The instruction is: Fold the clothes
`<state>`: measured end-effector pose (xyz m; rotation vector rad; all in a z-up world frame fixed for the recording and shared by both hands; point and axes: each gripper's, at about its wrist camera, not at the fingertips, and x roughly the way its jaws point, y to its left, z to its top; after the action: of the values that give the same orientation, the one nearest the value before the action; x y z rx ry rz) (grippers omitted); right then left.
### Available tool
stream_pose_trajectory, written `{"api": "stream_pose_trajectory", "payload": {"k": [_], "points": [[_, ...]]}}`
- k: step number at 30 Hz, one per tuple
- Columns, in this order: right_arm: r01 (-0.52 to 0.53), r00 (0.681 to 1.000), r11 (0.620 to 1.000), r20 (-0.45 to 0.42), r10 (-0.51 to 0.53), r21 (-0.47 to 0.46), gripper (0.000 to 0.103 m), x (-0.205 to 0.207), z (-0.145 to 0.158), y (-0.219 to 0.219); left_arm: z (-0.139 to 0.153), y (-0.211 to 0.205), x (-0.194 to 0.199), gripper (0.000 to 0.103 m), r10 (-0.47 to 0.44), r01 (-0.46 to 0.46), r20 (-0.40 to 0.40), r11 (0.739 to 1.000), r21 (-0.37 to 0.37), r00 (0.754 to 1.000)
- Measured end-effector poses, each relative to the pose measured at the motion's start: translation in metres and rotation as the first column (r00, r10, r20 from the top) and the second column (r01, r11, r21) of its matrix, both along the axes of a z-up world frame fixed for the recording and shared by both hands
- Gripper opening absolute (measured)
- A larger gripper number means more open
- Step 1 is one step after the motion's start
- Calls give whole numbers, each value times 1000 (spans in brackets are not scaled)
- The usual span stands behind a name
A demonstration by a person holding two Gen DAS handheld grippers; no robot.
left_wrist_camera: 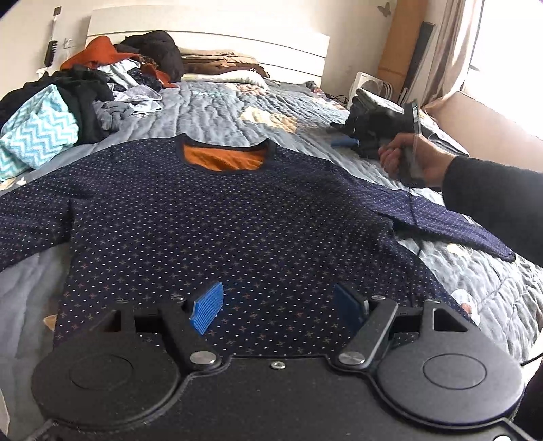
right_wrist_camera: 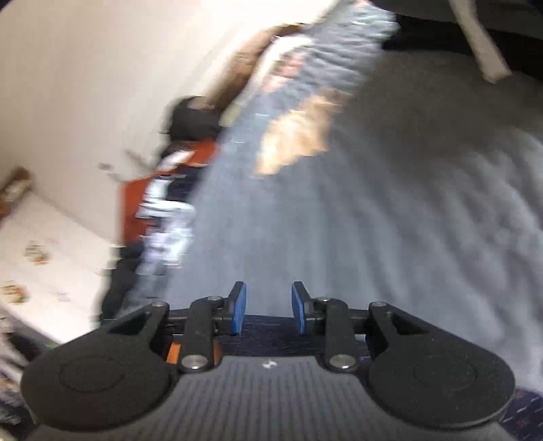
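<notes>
Left gripper [left_wrist_camera: 278, 305] hovers with jaws apart over the sweater [left_wrist_camera: 217, 217]'s near hem; right gripper [right_wrist_camera: 268, 310], tilted down over the quilt [right_wrist_camera: 390, 220], holds nothing, jaws parted.

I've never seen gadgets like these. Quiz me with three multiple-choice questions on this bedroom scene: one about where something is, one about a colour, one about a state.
1. Where does the heap of unfolded clothes lie?
A. at the far left of the bed, near the headboard
B. on the floor
C. on the windowsill

2. What colour shows inside the neck of the navy sweater?
A. green
B. orange
C. white

3. How is the navy sweater lying?
A. rolled into a ball
B. folded in a square
C. spread flat, sleeves out to the sides

Answers:
1 A: the heap of unfolded clothes sits on the bed by the headboard.
2 B: orange lining fills the neck of the navy sweater.
3 C: body and both sleeves lie open under the left gripper.
</notes>
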<state>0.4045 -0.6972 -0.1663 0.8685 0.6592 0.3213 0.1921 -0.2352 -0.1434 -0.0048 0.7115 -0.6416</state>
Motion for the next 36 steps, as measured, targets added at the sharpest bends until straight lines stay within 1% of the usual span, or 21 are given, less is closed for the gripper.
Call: {"api": "stream_pose_trajectory", "payload": {"k": [2,4,5,6,7,8,10,11,13,15,18,21,25,26,27,28,30,31,32,36], "points": [[-140,990,990,21,139,24,29,-3,7,23,1,2,-1,71,3,-3,-2,1000,-11,1000],[-262,965,965,-5,262,24,29,-8,-2,48,2,3,-2,71,-1,1,0,1000,-15,1000],[-321,947,947,-21,321,24,29,-11,-7,60,3,3,-2,71,-6,6,2,1000,-19,1000],[-336,940,941,-48,337,25,29,-12,-15,67,3,3,-3,71,-10,10,4,1000,-22,1000],[-317,944,948,-80,319,33,29,-12,-26,68,3,3,-3,71,-10,10,3,1000,-20,1000],[-273,954,961,-110,277,50,29,-11,-37,62,3,3,-3,71,-9,9,3,1000,-16,1000],[-143,977,985,-145,156,99,27,-10,-57,37,3,5,-3,71,-7,7,5,1000,-8,1000],[-70,984,990,-153,89,125,26,-10,-64,23,3,5,-3,71,-6,6,6,1000,-7,1000],[54,988,983,-149,-28,175,25,-14,-73,-1,5,7,-2,71,-3,3,11,1000,-6,1000],[128,986,975,-130,-105,184,25,-22,-69,-19,7,9,-2,71,-3,3,17,1000,-6,1000],[178,982,967,-92,-163,184,27,-41,-51,-38,10,11,-3,71,-6,6,22,1000,-4,1000],[123,992,979,-32,-119,165,28,-67,-30,-47,12,9,-4,71,-15,15,33,1000,-1,999],[61,996,986,-72,-50,156,29,-93,-41,-47,14,4,-8,71,-35,35,48,999,14,998],[73,994,987,-94,-60,141,29,-99,-48,-50,14,3,-10,71,-41,40,53,999,18,998],[94,990,988,-119,-79,121,28,-105,-55,-54,14,3,-11,71,-41,40,54,999,23,998],[130,984,984,-134,-114,122,26,-110,-63,-61,13,3,-12,71,-39,37,54,999,28,998],[226,969,961,-135,-205,160,24,-121,-71,-82,12,4,-12,71,-32,31,56,999,30,998],[260,962,953,-131,-241,155,24,-126,-71,-92,12,4,-11,71,-28,26,55,999,32,998],[291,953,946,-126,-274,144,24,-132,-69,-102,10,4,-10,71,-23,21,53,999,38,998],[397,912,917,-129,-390,34,25,-154,-52,-142,8,4,-7,71,-16,14,46,999,46,999]]}}
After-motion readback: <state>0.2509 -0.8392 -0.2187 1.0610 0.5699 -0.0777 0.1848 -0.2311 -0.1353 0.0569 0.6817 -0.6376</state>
